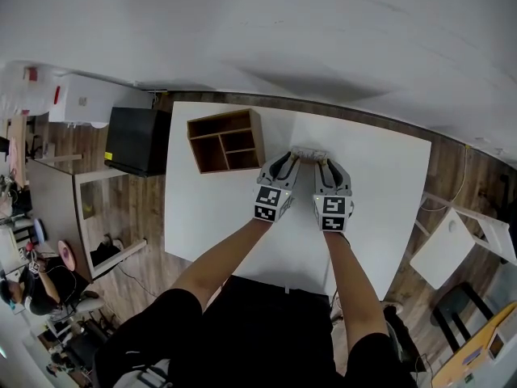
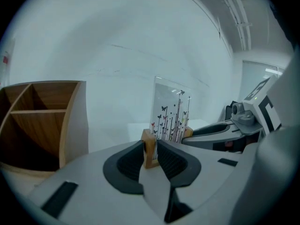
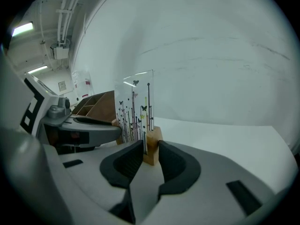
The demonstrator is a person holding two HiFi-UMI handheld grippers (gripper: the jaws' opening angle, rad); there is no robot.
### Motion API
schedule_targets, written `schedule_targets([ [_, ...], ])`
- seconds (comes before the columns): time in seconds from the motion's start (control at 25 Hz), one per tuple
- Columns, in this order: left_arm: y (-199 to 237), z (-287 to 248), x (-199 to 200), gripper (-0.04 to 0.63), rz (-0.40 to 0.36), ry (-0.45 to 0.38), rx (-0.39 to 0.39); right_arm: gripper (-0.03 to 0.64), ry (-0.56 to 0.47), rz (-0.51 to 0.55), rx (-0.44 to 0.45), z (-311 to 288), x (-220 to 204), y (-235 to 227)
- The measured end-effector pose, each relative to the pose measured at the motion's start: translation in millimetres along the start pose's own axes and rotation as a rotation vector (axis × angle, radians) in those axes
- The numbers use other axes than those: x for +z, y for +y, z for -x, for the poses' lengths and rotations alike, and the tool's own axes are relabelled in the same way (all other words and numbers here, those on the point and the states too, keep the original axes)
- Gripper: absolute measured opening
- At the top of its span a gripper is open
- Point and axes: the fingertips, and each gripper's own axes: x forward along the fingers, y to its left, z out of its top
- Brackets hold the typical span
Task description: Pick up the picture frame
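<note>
Left tool (image 1: 294, 158) and right tool (image 1: 325, 160) each pinch a wooden end block (image 3: 153, 145) of the picture frame (image 2: 169, 112): probably light and stiff, its clear pane (image 3: 138, 104) slippery and brittle, so the blocks grip best.

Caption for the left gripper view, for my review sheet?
Left gripper closed on a wooden foot of the clear, butterfly-printed picture frame, wooden cubby box at left.

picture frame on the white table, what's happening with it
A person holds a gripper in each hand. The left gripper is closed on the wooden foot at one end of the clear picture frame, the right gripper on the foot at the other end. The frame stands upright on the white table, near a wooden organizer, apparently not lifted yet.
</note>
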Motion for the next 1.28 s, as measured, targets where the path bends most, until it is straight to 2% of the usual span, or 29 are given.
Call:
schedule_targets([
  [0.04, 1, 0, 0, 0.089, -0.013, -0.001, 0.006, 0.109, 0.001, 0.0, 0.001, -1, -1, 0],
  [0.12, 4, 0, -1, 0.08, -0.034, -0.001, 0.017, 0.104, -0.002, -0.003, 0.001, -3, -1, -1],
  [0.36, 2, 10, -2, 0.067, -0.027, 0.023, 0.019, 0.081, 0.006, 0.025, 0.007, 3, -1, 3],
  [0.6, -13, 32, 10, 0.066, -0.045, -0.007, -0.014, 0.08, -0.027, 0.023, -0.006, 31, 7, 11],
  [0.92, -35, 95, 34, 0.066, -0.039, -0.069, 0.004, 0.075, -0.09, 0.025, -0.033, 87, 34, 40],
  [1.28, -49, 195, 47, 0.066, -0.013, -0.117, 0.02, 0.074, -0.135, 0.06, -0.028, 162, 54, 109],
])
